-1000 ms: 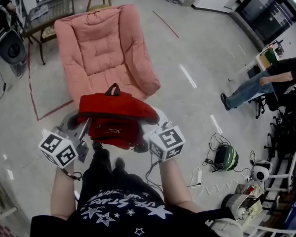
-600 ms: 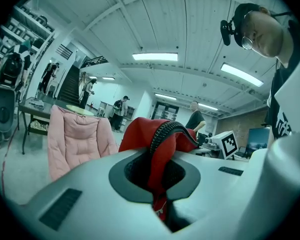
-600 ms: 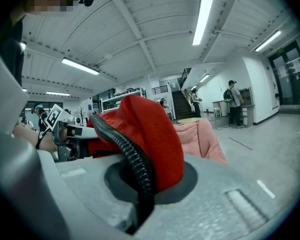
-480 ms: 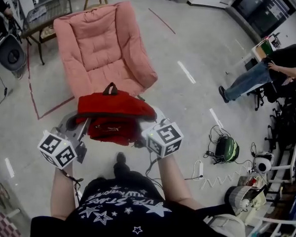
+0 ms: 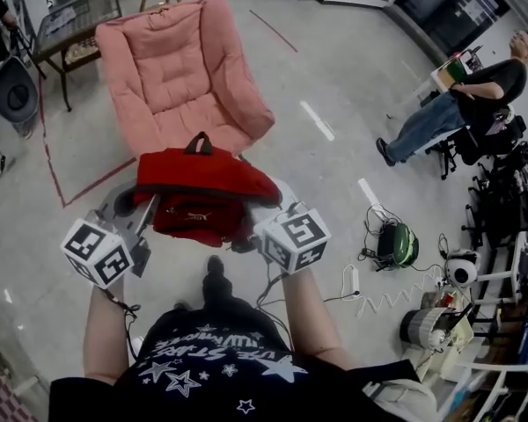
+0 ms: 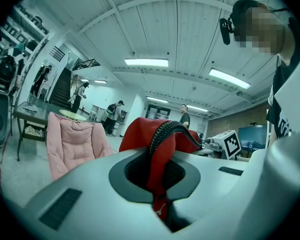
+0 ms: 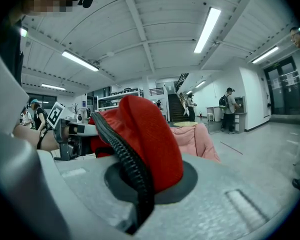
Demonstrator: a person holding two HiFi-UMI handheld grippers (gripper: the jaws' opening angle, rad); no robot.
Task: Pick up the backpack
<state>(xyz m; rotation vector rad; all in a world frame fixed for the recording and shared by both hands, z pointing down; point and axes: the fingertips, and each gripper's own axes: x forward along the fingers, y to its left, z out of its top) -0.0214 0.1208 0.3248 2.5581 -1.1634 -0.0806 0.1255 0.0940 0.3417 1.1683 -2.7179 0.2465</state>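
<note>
- My left gripper [image 6: 159,199] and right gripper [image 7: 139,204] each pinch a zipped edge of the backpack [image 5: 207,183], slung between them above the floor, before the armchair [image 5: 180,69].
- I lift both evenly so neither edge slips.

Backpack [image 5: 207,178]: red, with black handle [image 5: 199,141] and black zip [image 6: 162,131]. Armchair [image 5: 180,69]: pink, tufted quilting. Marker cubes [image 5: 292,240]: white faces with black square patterns; person's shirt [image 5: 216,359]: black, white star print and lettering.
</note>
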